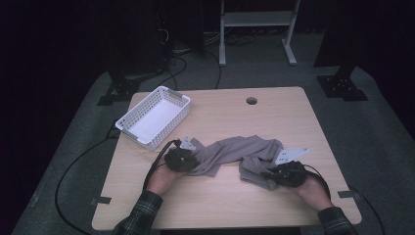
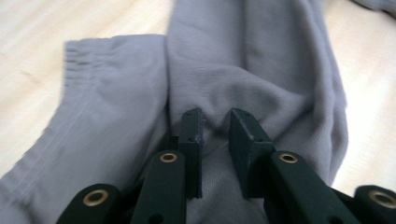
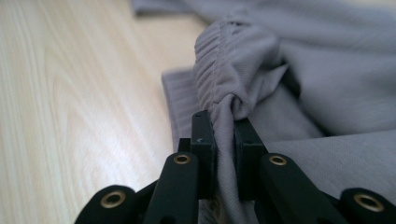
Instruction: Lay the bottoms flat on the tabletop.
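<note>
Stretching across most of the high view, a pale wooden surface (image 1: 215,196) carries a crumpled grey garment (image 1: 235,154) lying near its middle, running left to right. A white slatted basket (image 1: 155,116) sits on the far left of the surface, well apart from the garment. A person's two hands come in from the near edge, sleeves in dark plaid.

The left tool (image 1: 182,159) rests on the garment's left end; in the left gripper view (image 2: 215,128) its black jaws stand a little apart with a raised fold of grey cloth between them, and the pads appear to press that fold. The right tool (image 1: 283,174) sits on the garment's near right part; in the right gripper view (image 3: 223,126) its jaws pinch a bunched ridge of cloth just below a gathered elastic hem (image 3: 219,51).
</note>
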### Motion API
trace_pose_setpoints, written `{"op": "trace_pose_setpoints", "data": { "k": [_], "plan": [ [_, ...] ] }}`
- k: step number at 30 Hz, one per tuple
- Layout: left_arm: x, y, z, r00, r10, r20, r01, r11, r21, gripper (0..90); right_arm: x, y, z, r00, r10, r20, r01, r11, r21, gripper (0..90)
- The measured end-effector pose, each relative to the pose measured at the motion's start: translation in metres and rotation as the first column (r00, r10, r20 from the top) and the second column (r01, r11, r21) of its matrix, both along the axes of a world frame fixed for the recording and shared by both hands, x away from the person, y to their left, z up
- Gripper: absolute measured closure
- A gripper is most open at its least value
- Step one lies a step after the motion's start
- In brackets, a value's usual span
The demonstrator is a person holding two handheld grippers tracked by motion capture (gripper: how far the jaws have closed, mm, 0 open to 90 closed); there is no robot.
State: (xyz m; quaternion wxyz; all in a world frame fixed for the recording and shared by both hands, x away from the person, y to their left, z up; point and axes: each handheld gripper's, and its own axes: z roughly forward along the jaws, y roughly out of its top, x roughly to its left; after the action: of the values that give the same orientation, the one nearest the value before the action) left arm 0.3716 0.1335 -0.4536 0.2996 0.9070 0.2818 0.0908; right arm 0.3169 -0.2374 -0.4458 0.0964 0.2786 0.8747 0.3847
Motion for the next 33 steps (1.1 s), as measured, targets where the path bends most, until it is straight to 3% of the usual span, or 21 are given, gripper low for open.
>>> {"op": "trace_pose_setpoints", "data": {
  "k": [2,5,10,11,14,15,16,18,20,21,23,24,26,27,28,29,30,31,33],
  "plan": [
    [-0.006,-0.005,0.001,0.9993,-0.032,-0.018,0.032,0.9995,0.005,75.0,0.006,-0.005,0.013,0.9995,-0.022,0.020,0.021,0.9972,0.072,81.1],
    [-0.016,-0.013,0.001,0.9960,-0.082,-0.036,0.082,0.9966,-0.004,75.1,0.014,-0.005,0.024,0.9989,-0.032,0.035,0.028,0.9931,0.114,81.1],
    [-0.040,-0.026,0.000,0.9787,-0.185,-0.090,0.181,0.9825,-0.042,75.1,0.027,-0.004,0.041,0.9975,-0.037,0.061,0.025,0.9822,0.186,81.2],
    [-0.040,-0.026,0.000,0.9787,-0.185,-0.090,0.181,0.9825,-0.042,75.5,0.027,-0.004,0.041,0.9975,-0.037,0.061,0.025,0.9822,0.186,81.2],
    [-0.054,-0.033,-0.001,0.9632,-0.240,-0.121,0.233,0.9702,-0.066,75.7,0.036,0.000,0.049,0.9975,-0.025,0.065,0.010,0.9744,0.225,81.1],
    [-0.064,-0.039,-0.001,0.9491,-0.286,-0.133,0.278,0.9578,-0.072,75.6,0.042,0.005,0.052,0.9970,-0.022,0.074,0.005,0.9733,0.230,81.1],
    [-0.064,-0.039,-0.001,0.9491,-0.286,-0.133,0.278,0.9578,-0.072,75.7,0.042,0.005,0.052,0.9970,-0.022,0.074,0.005,0.9733,0.230,81.1],
    [-0.075,-0.045,-0.001,0.9273,-0.340,-0.156,0.332,0.9400,-0.081,75.6,0.050,0.010,0.053,0.9962,-0.041,0.077,0.023,0.9750,0.221,80.9],
    [-0.082,-0.050,0.000,0.9127,-0.374,-0.165,0.364,0.9272,-0.089,75.6,0.060,0.012,0.050,0.9945,-0.070,0.077,0.053,0.9764,0.209,80.6],
    [-0.084,-0.053,0.002,0.9123,-0.382,-0.146,0.374,0.9237,-0.083,73.5,0.069,0.011,0.043,0.9908,-0.115,0.071,0.100,0.9763,0.192,79.9],
    [-0.082,-0.052,0.006,0.9193,-0.374,-0.121,0.365,0.9264,-0.091,72.0,0.077,0.009,0.037,0.9872,-0.150,0.055,0.138,0.9739,0.180,77.0],
    [-0.082,-0.052,0.006,0.9193,-0.374,-0.121,0.365,0.9264,-0.091,71.8,0.079,0.007,0.034,0.9853,-0.162,0.052,0.152,0.9737,0.170,74.7],
    [-0.078,-0.049,0.010,0.9323,-0.350,-0.092,0.340,0.9348,-0.101,71.8,0.079,0.005,0.033,0.9843,-0.169,0.050,0.159,0.9729,0.168,71.3],
    [-0.074,-0.047,0.012,0.9422,-0.326,-0.076,0.318,0.9424,-0.103,71.5,0.079,0.004,0.034,0.9824,-0.177,0.058,0.166,0.9725,0.164,66.1],
    [-0.071,-0.046,0.014,0.9460,-0.318,-0.065,0.310,0.9449,-0.104,70.6,0.076,0.001,0.037,0.9782,-0.194,0.074,0.180,0.9700,0.163,60.6],
    [-0.063,-0.044,0.017,0.9568,-0.288,-0.041,0.282,0.9531,-0.110,69.5,0.069,-0.003,0.045,0.9687,-0.221,0.114,0.199,0.9641,0.176,55.4],
    [-0.059,-0.044,0.018,0.9622,-0.271,-0.028,0.266,0.9577,-0.109,68.9,0.066,-0.005,0.048,0.9645,-0.229,0.132,0.204,0.9625,0.178,55.3],
    [-0.059,-0.044,0.018,0.9622,-0.271,-0.028,0.266,0.9577,-0.109,68.1,0.066,-0.005,0.048,0.9645,-0.229,0.132,0.204,0.9625,0.178,55.3],
    [-0.046,-0.045,0.022,0.9741,-0.226,0.000,0.225,0.9679,-0.112,66.4,0.054,-0.012,0.058,0.9553,-0.246,0.164,0.215,0.9588,0.186,52.2]
  ]
}}
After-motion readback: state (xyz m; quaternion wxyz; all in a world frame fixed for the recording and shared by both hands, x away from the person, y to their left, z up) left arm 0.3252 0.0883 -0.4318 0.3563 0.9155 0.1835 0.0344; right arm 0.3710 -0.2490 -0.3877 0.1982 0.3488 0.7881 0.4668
